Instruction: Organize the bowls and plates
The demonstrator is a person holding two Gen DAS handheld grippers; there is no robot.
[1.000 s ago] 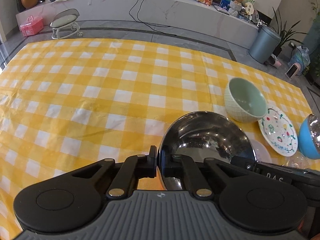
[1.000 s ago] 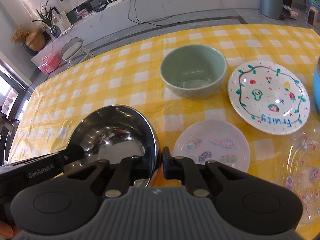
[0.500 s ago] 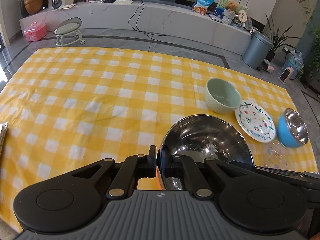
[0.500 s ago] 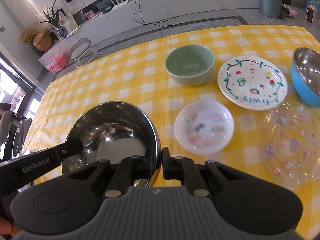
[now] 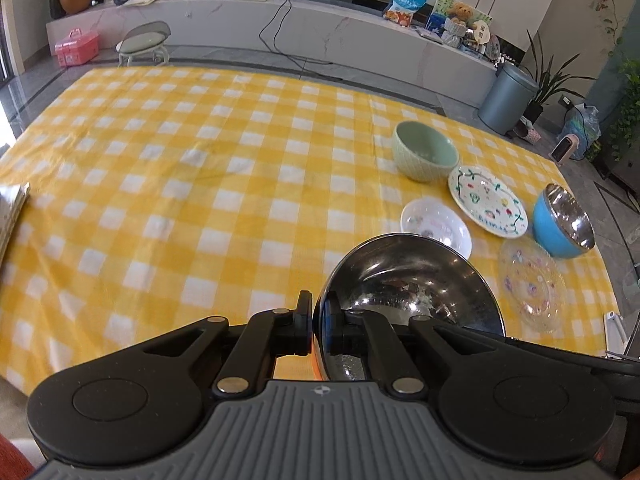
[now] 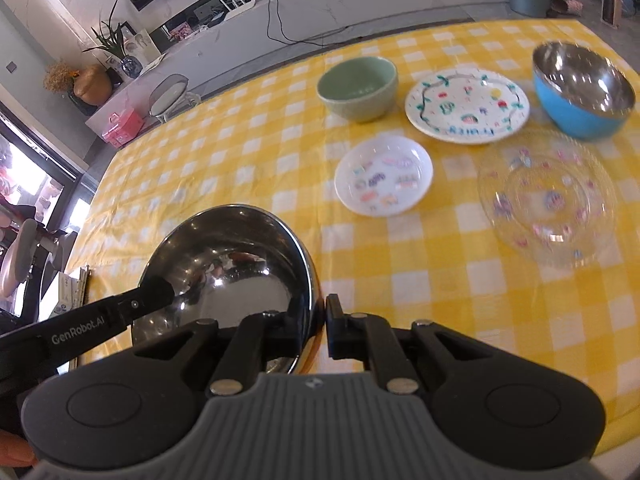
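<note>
Both grippers have carried the steel bowl [image 5: 408, 280] up and back from the other dishes. Left gripper [image 5: 318, 326] and right gripper [image 6: 320, 326] each pinch its rim, so it looks headed for a new spot.

Left gripper [image 5: 318, 330] and right gripper [image 6: 323, 326] pitched downward, jaws of each nearly closed, clamped on thin rim.

Both grippers' fingers [image 6: 298, 326] pinch the steel bowl [image 6: 228, 264] rim near the desk's [image 6: 248, 148] near edge.
</note>
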